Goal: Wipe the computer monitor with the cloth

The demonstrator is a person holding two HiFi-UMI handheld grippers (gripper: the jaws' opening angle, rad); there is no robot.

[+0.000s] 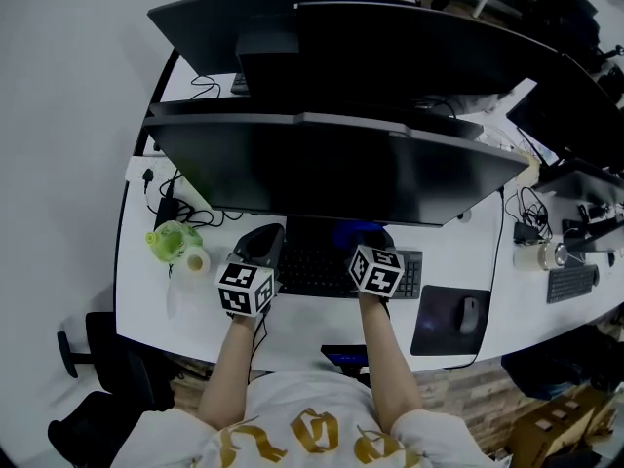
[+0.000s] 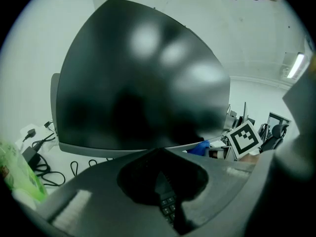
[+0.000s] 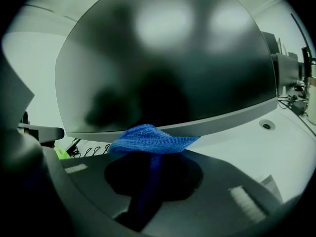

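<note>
The dark computer monitor point(image 1: 331, 174) stands across the white desk, and its screen fills both gripper views point(image 2: 138, 83) point(image 3: 168, 58). A blue knitted cloth point(image 3: 150, 137) is pinched in my right gripper point(image 3: 150, 151), just below the monitor's lower edge. From the head view the cloth point(image 1: 353, 232) shows over the keyboard, ahead of the right gripper point(image 1: 366, 244). My left gripper point(image 1: 258, 247) hovers left of it over the keyboard's end. Its jaws point(image 2: 157, 152) meet with nothing between them. The cloth point(image 2: 200, 148) also shows in the left gripper view, to the right.
A black keyboard point(image 1: 312, 271) lies under both grippers. A mouse point(image 1: 469, 315) sits on a dark pad point(image 1: 444, 331) to the right. A green bottle point(image 1: 174, 240), a small roll point(image 1: 198, 261) and cables point(image 1: 185, 208) lie at the left. More monitors point(image 1: 390, 47) stand behind.
</note>
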